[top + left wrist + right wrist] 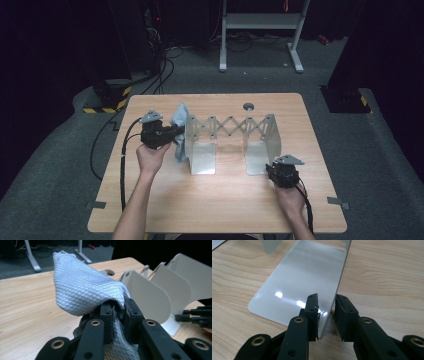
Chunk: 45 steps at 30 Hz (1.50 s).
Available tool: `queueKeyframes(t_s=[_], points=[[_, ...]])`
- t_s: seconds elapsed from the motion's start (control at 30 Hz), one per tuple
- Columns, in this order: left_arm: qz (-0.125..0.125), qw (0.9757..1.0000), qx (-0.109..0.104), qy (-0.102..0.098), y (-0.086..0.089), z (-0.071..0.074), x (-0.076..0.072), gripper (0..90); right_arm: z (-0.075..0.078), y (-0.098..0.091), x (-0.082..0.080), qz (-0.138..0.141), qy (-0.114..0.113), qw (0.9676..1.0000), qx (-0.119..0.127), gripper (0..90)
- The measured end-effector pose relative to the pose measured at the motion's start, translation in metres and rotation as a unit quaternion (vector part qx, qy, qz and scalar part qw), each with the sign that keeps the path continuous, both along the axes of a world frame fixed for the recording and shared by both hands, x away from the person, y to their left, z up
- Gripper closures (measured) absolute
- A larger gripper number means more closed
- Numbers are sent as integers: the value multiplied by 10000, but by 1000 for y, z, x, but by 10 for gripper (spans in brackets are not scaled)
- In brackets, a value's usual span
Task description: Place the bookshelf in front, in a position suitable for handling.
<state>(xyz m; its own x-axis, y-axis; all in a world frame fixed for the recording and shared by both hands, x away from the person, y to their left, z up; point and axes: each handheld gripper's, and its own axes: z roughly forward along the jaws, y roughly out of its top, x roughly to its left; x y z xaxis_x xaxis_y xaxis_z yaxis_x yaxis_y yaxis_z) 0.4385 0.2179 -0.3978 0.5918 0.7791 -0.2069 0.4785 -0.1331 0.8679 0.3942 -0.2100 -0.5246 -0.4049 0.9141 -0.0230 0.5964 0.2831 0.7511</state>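
Note:
A grey-blue quilted cloth (179, 119) hangs above the table's left half, bunched up in the left gripper view (82, 287). My left gripper (182, 134) (117, 307) is shut on it, with cloth spilling over and under the jaws. A white metal folding rack (227, 127) with scissor links stands mid-table just right of the cloth, and its rounded panels (150, 295) are close ahead. My right gripper (270, 167) (327, 301) straddles the front edge of the rack's right upright panel (337, 277). Its left pad lies against the panel and a gap shows at the right pad.
The rack's glossy base plate (294, 282) lies flat on the wooden table (210, 200). A round cable hole (248, 106) sits near the table's far edge. Cables (107, 130) trail off the left side. A white desk frame (260, 20) stands on the floor behind.

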Motion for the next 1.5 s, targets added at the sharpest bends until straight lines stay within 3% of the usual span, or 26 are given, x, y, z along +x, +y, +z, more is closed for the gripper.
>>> queueKeyframes(t_s=[0.4,0.8,0.97,1.13,1.33,1.43,1.5], points=[[89,9986,440,282,-8,-25,11,794,0,0,0,22,6,10000,12,730],[149,9964,472,686,-11,-58,21,793,0,0,0,32,12,10000,27,730],[167,9941,502,948,-12,-74,28,793,0,0,0,30,16,10000,26,730],[205,9898,633,1261,-15,-95,37,793,0,0,0,42,8,10000,14,730],[226,9864,843,1395,-18,-107,44,792,0,0,0,31,1,10000,14,731],[217,9866,770,1422,-16,-108,45,793,0,0,0,30,5,10000,18,731],[209,9880,660,1377,-14,-104,44,793,0,0,0,26,15,10000,23,731]])
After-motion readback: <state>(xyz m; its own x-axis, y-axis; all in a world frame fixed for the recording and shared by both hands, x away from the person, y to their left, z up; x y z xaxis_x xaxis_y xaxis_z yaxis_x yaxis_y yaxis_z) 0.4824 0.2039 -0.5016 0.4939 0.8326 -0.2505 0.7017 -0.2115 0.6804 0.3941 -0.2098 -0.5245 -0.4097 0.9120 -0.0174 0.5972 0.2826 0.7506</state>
